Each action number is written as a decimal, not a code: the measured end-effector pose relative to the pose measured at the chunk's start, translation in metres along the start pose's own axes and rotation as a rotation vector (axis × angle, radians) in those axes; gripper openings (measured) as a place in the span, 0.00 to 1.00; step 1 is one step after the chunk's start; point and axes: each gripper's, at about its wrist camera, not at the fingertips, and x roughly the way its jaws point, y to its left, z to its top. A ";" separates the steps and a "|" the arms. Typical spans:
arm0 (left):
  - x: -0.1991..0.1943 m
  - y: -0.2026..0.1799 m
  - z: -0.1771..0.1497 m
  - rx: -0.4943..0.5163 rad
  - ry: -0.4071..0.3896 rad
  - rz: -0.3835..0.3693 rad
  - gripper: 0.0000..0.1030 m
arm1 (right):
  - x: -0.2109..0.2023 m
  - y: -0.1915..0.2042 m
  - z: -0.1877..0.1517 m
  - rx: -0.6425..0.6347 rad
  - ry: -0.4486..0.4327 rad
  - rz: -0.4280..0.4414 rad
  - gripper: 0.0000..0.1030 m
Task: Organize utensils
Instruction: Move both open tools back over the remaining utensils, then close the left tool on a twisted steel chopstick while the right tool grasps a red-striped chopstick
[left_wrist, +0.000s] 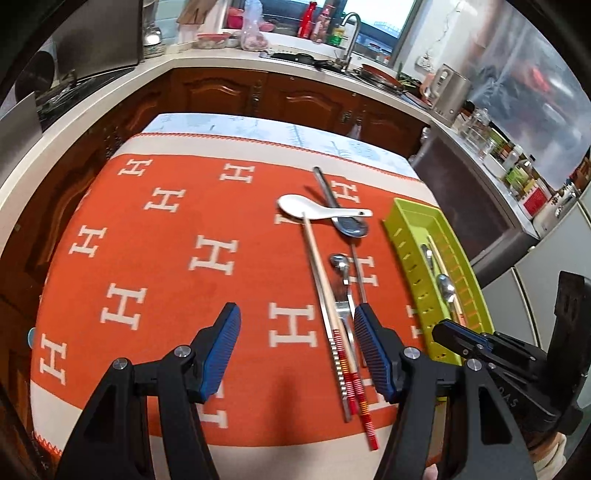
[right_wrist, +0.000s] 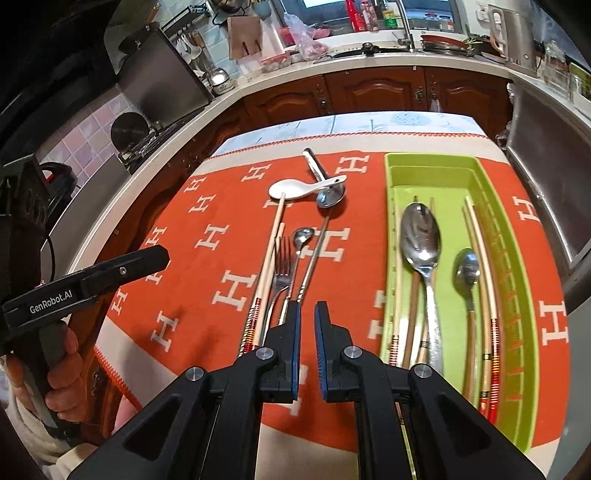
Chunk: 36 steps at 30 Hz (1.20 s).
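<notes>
Utensils lie on the orange cloth (left_wrist: 166, 258): a white soup spoon (left_wrist: 317, 210), chopsticks (left_wrist: 328, 314) and a fork (right_wrist: 282, 273). Beside them the green tray (right_wrist: 399, 162) holds spoons. Left claw (left_wrist: 297, 350) gapes empty; right claw (right_wrist: 307, 347) is nearly closed, empty.

Home kitchen: wooden cabinets (right_wrist: 373, 92), sink faucet (left_wrist: 352, 35), kettle (left_wrist: 452, 92).

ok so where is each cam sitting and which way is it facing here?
Left wrist: on the left gripper, open, angled down at loose utensils on the orange cloth; right gripper at the right edge.
Right wrist: on the right gripper, nearly shut, empty, angled down between the fork and green tray; left gripper and a hand at left.
Shared: white spoon, tray, cloth.
</notes>
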 end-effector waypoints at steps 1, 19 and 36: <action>0.001 0.002 -0.001 -0.001 0.002 0.005 0.60 | 0.003 0.002 0.002 0.000 0.006 0.000 0.08; 0.064 -0.012 -0.017 0.062 0.175 -0.025 0.60 | 0.039 0.011 0.004 0.032 0.062 0.018 0.08; 0.089 -0.033 -0.030 0.124 0.218 0.125 0.59 | 0.034 -0.001 0.002 0.063 0.044 0.031 0.08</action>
